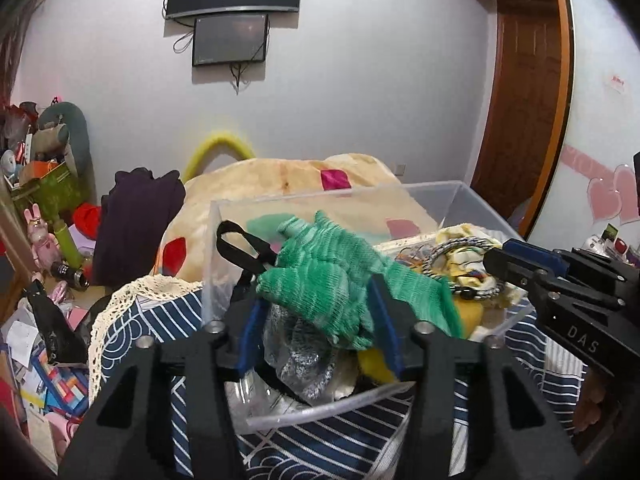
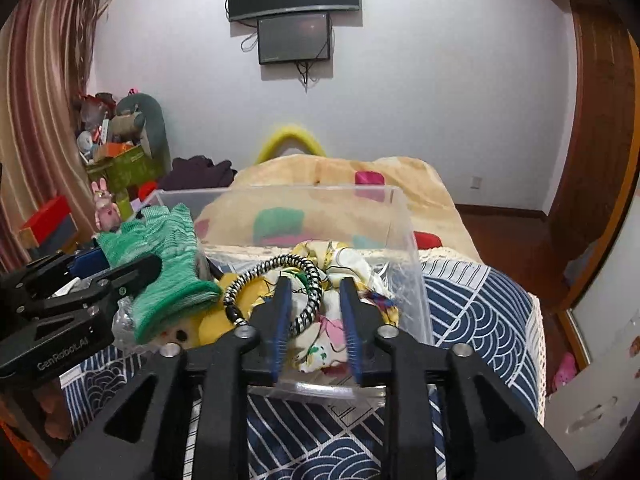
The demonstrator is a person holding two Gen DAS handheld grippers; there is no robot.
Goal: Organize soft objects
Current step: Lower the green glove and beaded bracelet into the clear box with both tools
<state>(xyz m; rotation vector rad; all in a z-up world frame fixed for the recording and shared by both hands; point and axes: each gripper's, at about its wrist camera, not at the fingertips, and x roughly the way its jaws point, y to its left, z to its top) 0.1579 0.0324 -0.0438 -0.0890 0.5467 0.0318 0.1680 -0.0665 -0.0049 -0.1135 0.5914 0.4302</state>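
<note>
A clear plastic bin (image 1: 332, 196) (image 2: 412, 240) stands on a navy patterned cloth and holds soft items. My left gripper (image 1: 316, 292) (image 2: 120, 264) is shut on a green knitted glove (image 1: 336, 272) (image 2: 168, 260), held over the bin's near left side. My right gripper (image 2: 314, 292) (image 1: 504, 256) is open above a floral cloth (image 2: 332, 320) and a black-and-white braided ring (image 2: 296, 280) (image 1: 460, 248) in the bin. A grey knitted item in plastic (image 1: 304, 360) and yellow soft pieces (image 2: 216, 320) lie under the glove.
A cream blanket with coloured patches (image 1: 280, 176) (image 2: 340, 176) lies behind the bin. A dark purple garment (image 1: 136, 216) hangs at left. Toys and boxes (image 1: 44, 184) clutter the left corner. A wooden door (image 1: 520, 100) is at right. Screens (image 2: 294, 36) hang on the wall.
</note>
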